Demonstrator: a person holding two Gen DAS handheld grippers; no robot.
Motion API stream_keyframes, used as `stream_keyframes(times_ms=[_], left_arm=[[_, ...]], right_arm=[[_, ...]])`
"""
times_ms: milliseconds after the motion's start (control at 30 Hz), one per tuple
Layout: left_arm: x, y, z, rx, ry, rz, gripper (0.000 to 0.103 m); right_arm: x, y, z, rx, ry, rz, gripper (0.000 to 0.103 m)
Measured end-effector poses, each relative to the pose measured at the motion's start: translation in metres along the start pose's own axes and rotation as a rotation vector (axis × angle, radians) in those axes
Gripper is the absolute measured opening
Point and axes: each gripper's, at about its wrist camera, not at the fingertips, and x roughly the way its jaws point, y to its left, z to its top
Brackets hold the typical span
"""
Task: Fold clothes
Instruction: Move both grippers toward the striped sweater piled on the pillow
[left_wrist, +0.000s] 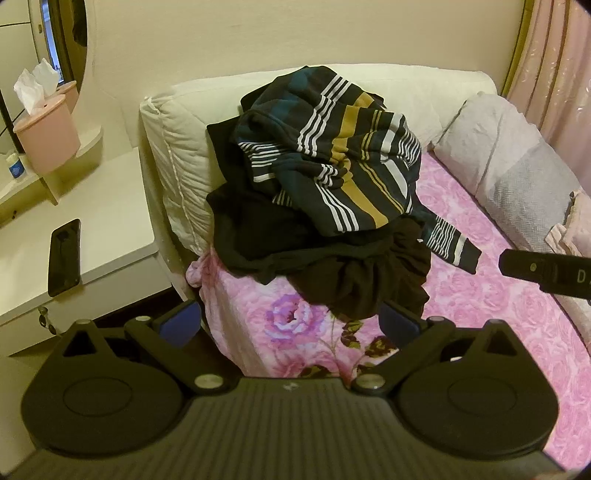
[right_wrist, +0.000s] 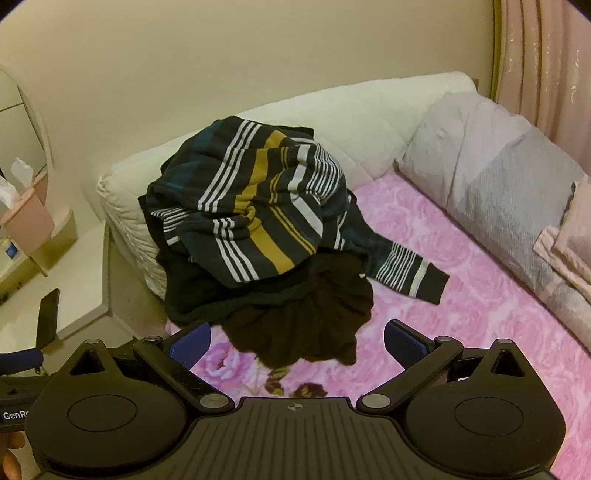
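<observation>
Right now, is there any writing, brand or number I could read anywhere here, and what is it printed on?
"GenR", cut off by the picture's edge: white letters on the left gripper body, seen in the right wrist view.
"D", also cut off: on the right gripper body, seen in the left wrist view.
Blue label on the small bottle beside the pink tissue box: too blurred to read.
Nothing else legible.

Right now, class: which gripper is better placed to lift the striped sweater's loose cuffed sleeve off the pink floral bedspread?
Probably the right gripper. It is open and the striped sleeve lies just ahead on its right. The left gripper, also open, faces the black garment at the bed's corner.
</observation>
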Motion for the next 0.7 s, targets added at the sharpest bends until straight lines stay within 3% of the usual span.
stream_keyframes(times_ms=[700], left_arm=[[-0.007, -0.017, -0.006, 0.037, -0.001, 0.019, 0.101]], right_arm=[[-0.002, -0.008, -0.001, -0.020, 0.021, 0.011, 0.103]])
